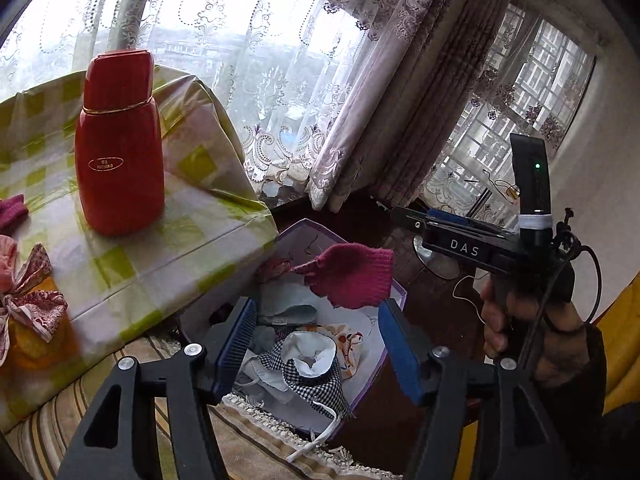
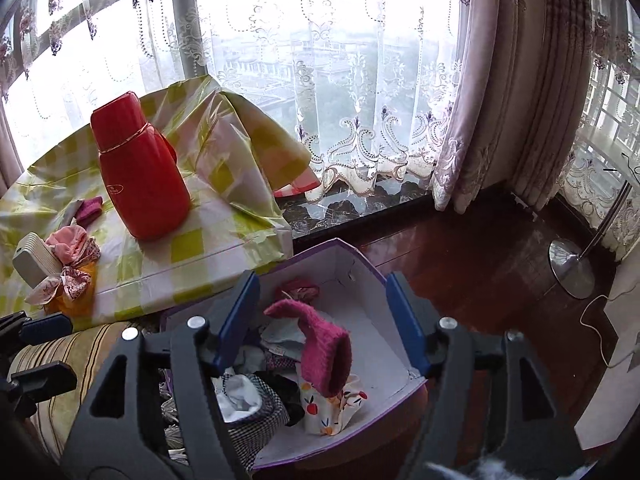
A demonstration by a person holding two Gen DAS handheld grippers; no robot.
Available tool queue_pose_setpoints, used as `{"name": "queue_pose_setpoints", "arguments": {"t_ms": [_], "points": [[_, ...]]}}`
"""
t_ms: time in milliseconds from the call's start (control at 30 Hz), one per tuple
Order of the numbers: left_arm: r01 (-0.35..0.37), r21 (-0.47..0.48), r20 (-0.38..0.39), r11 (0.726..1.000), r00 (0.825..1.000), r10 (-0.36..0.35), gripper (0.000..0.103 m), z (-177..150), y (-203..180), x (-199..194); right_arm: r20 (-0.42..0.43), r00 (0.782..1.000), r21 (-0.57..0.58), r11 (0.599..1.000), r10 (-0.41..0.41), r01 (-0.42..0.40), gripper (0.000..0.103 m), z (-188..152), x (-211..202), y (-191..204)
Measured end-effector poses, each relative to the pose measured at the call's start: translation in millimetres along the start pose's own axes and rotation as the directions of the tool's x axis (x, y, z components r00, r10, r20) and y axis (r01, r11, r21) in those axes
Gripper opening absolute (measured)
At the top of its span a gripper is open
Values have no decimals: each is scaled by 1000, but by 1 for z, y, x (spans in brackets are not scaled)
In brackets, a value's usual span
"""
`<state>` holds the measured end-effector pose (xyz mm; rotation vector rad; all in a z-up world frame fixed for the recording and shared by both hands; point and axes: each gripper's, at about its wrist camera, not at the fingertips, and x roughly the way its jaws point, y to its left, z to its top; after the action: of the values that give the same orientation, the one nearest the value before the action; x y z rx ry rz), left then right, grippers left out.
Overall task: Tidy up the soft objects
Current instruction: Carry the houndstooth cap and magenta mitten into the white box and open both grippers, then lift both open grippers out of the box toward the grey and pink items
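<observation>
Blue-padded jaws of the left gripper (image 1: 316,340) stand wide over an open purple-edged box (image 1: 394,296), nothing pressed between them. A magenta knitted piece (image 1: 352,278) hangs in the air just above the box, touched by neither pad. The right gripper (image 2: 322,320) is likewise spread wide above the same box (image 2: 400,344), and in its view the magenta piece (image 2: 324,356) is upright over the heap inside, clear of both pads. That heap holds a checked cloth with a white lining (image 1: 310,368) and a printed fabric (image 2: 332,404); the box's far half shows bare white floor. The box sits just beside the tabletop (image 1: 132,264) edge, where a green-checked cover hangs down. On the tabletop a red flask (image 1: 120,144) stands upright, well apart from a patterned bow (image 1: 30,304) and a pink cloth (image 2: 70,246) near the left edge. To the right lies open dark wooden floor (image 2: 480,264), up to a lamp base (image 2: 572,266).
</observation>
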<state>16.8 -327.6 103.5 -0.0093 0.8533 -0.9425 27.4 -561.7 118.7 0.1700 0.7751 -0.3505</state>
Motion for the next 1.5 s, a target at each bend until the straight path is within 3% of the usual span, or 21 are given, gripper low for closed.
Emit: {"name": "queue_pose_setpoints", "arguments": {"t_ms": [367,600,867,1233,1367,1500], "points": [[-83,-54,44,995,995,86,65,-3,32,-26,-46,994,-64,993,99,-101,71,-4,10,41],[-165,-117,98,979,979,176,64,-6,69,-59,-76,984,-128,977,163,-172,73,-3,16,84],[-268,-244,163,932,936,312,64,-2,134,-112,-107,968,-196,949,229,-246,74,-2,22,134],[-407,-371,188,835,848,496,65,-4,225,-182,-131,945,-298,897,300,-327,74,15,36,202],[-437,-387,168,812,833,528,65,-4,258,-194,-139,934,-347,867,329,-357,75,22,41,231],[-454,-372,138,809,835,533,65,0,286,-196,-143,921,-390,834,363,-389,77,29,44,259]]}}
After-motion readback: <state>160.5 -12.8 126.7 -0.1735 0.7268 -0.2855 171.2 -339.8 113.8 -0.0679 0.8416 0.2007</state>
